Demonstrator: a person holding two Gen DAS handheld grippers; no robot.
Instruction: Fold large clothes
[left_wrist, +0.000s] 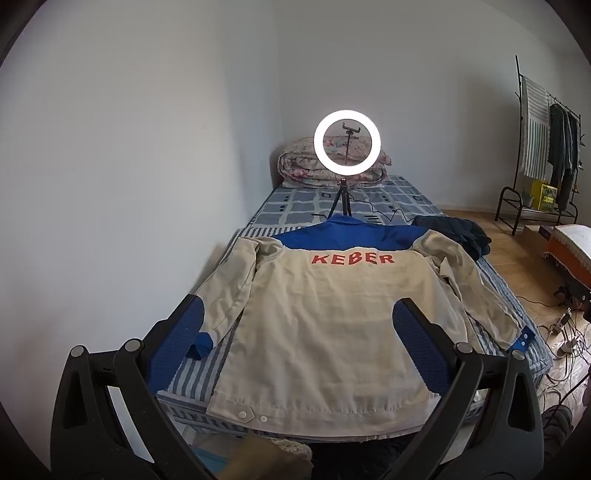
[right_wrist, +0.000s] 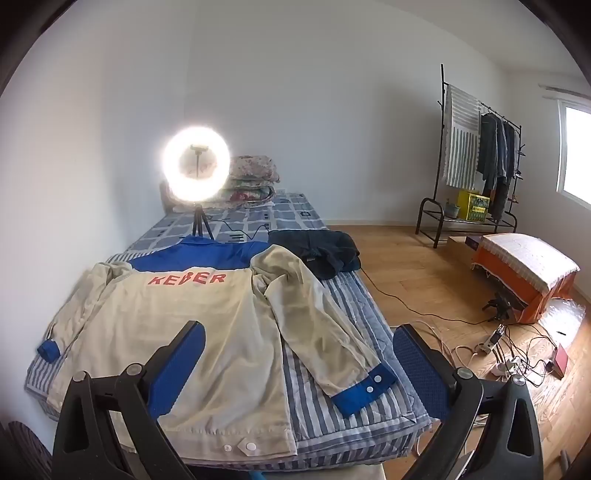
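The jacket (left_wrist: 314, 325) lies back-up and spread flat on the bed (right_wrist: 332, 402), collar toward the ring light (left_wrist: 347, 142), hem at the near edge. Both sleeves are splayed outward, the blue cuff (right_wrist: 364, 387) of the right one close to the mattress side. The left gripper (left_wrist: 299, 339) and right gripper (right_wrist: 299, 354) hover above the hem with fingers spread wide apart, nothing between them.

Risks, as I judge them: the right sleeve could slide off the mattress edge if tugged sideways. A pinch that catches only the top layer would drag the back panel and leave the front bunched beneath. The striped sheet (itself loose) might be gripped along with the cloth. A fold carried far toward the collar could knock the tripod (right_wrist: 199, 221) or snag its cable (right_wrist: 240, 234).

The jacket looks like stiff beige cotton twill, lightly creased, with a smooth blue yoke, red block lettering and white snap buttons (left_wrist: 253, 416) on the hem tab. The finger pads are blue and dimpled.
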